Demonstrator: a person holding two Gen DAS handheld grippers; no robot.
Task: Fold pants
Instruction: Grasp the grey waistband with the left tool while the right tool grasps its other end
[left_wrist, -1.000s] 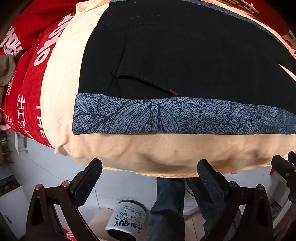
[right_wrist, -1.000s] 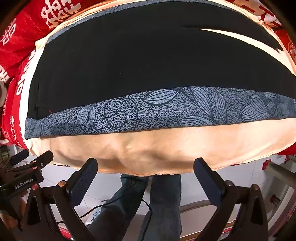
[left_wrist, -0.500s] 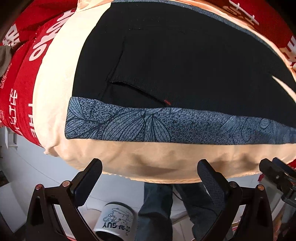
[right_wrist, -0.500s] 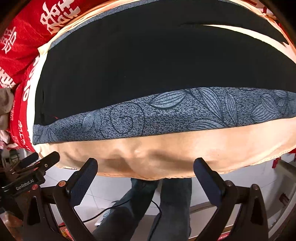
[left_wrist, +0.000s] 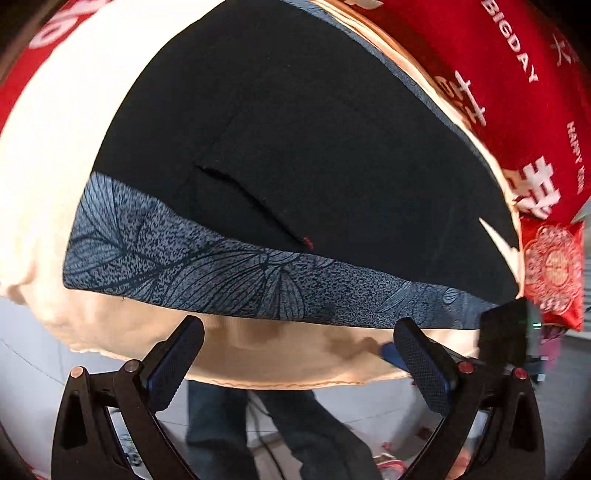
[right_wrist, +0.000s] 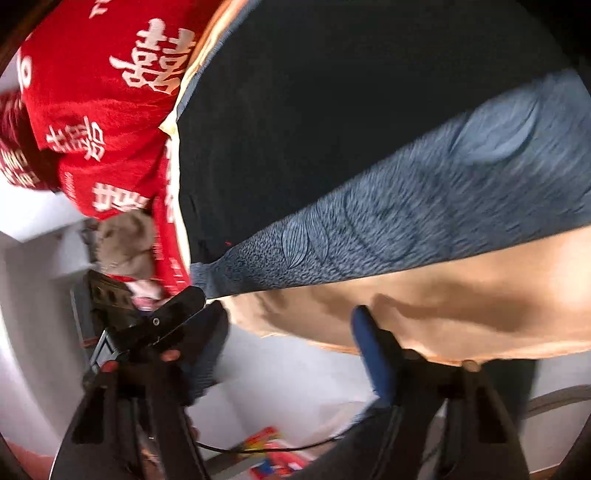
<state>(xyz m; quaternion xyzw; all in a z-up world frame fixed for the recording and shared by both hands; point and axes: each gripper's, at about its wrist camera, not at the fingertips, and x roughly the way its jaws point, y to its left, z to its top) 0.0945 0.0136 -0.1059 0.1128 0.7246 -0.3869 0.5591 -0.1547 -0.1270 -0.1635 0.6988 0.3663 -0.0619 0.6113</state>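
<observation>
One big cream pad (left_wrist: 40, 155) lies on a red cloth (left_wrist: 517, 92), and the black pants (left_wrist: 303, 155) are spread flat on a blue leafy cloth (left_wrist: 207, 273) near the pad's front edge. Left gripper (left_wrist: 295, 369) tongs are spread wide with nothing between them. Right gripper (right_wrist: 291, 354) tongs are closing on nothing, just off that edge.

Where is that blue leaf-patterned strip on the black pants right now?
The leaf-patterned strip runs along the black pants' near edge, on the cream cover, beyond the grippers.
</observation>
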